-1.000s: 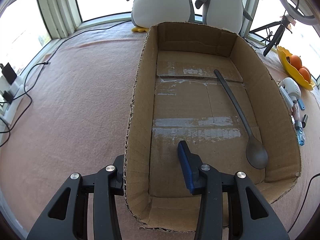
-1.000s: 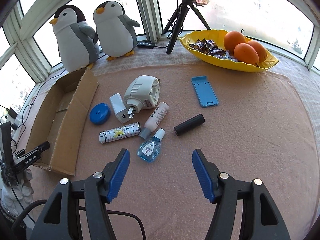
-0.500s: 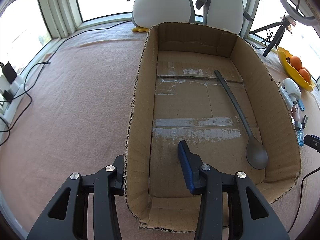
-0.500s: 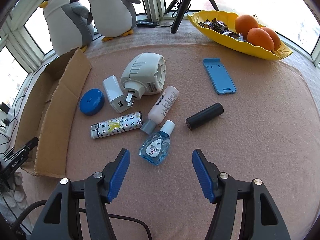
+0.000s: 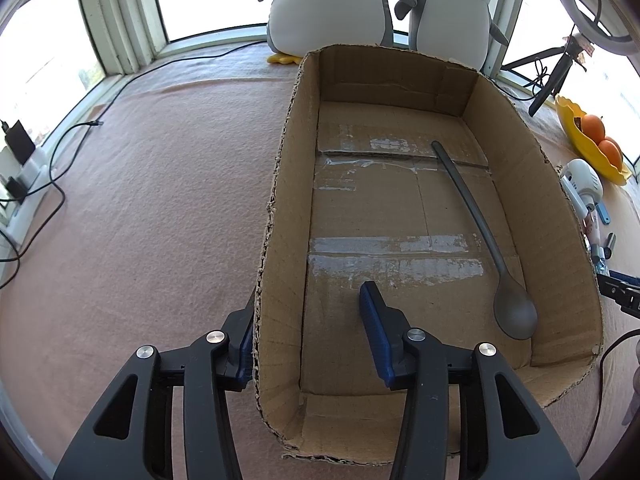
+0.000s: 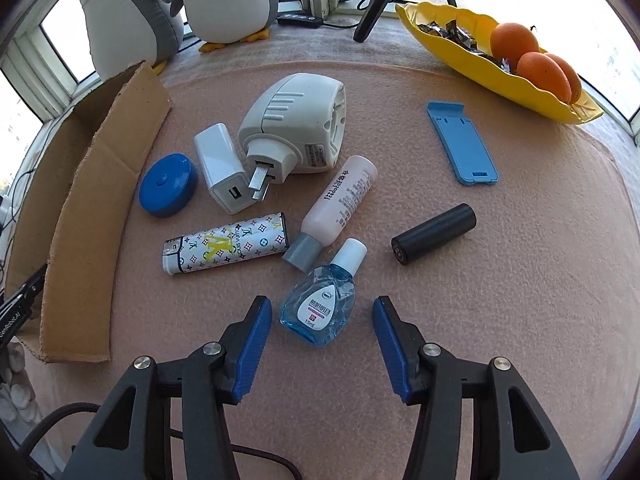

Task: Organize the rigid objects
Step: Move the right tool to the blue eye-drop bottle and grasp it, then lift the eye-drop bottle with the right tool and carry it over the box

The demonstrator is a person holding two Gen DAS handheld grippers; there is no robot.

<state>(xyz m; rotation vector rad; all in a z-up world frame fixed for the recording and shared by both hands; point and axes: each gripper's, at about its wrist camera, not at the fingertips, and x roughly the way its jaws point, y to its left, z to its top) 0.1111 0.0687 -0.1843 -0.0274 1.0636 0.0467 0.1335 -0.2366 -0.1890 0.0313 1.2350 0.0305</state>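
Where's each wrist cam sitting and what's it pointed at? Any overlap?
Left wrist: on the left claw, aimed steeply down into the brown cardboard box holding a long grey spoon; its opening jaws straddle the box's side wall.
Right wrist: on the right claw, looking down at clutter on the pink cloth; its jaws are closing around, not touching, a small blue eye-drop bottle.
Shared: the box, two plush penguins, yellow fruit dish.
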